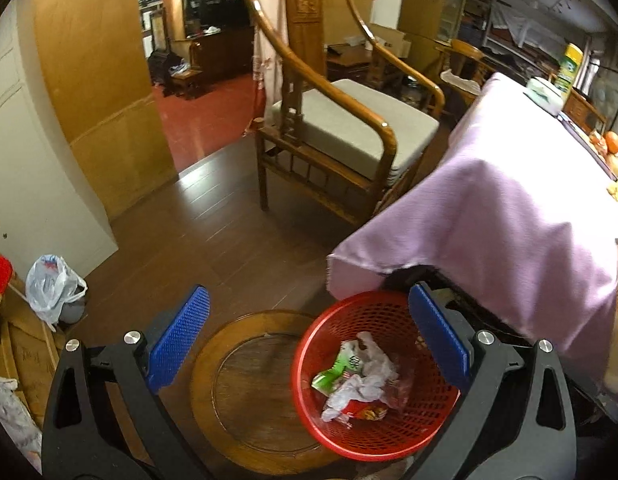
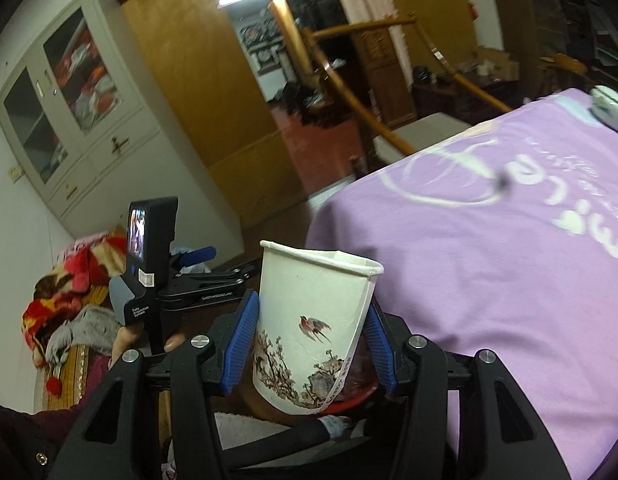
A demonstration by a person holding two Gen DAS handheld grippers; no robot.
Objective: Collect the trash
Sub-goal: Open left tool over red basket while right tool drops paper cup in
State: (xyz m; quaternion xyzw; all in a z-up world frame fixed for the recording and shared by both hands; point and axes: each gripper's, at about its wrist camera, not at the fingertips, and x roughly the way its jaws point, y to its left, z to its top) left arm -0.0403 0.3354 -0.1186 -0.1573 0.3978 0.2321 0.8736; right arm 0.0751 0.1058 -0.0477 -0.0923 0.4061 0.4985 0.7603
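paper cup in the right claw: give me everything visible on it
The paper cup is white with a rolled rim and a printed scene: a bird in flight over dark blossoming branches and rocks. It looks like thin card; its right side is creased inward, so the mouth is out of round. It stands roughly upright, leaning slightly, clamped between the blue pads of the right claw, beside the purple tablecloth. The inside is not visible.

Dark wood floor, a wooden armchair, wood-panelled walls, a grey cabinet.
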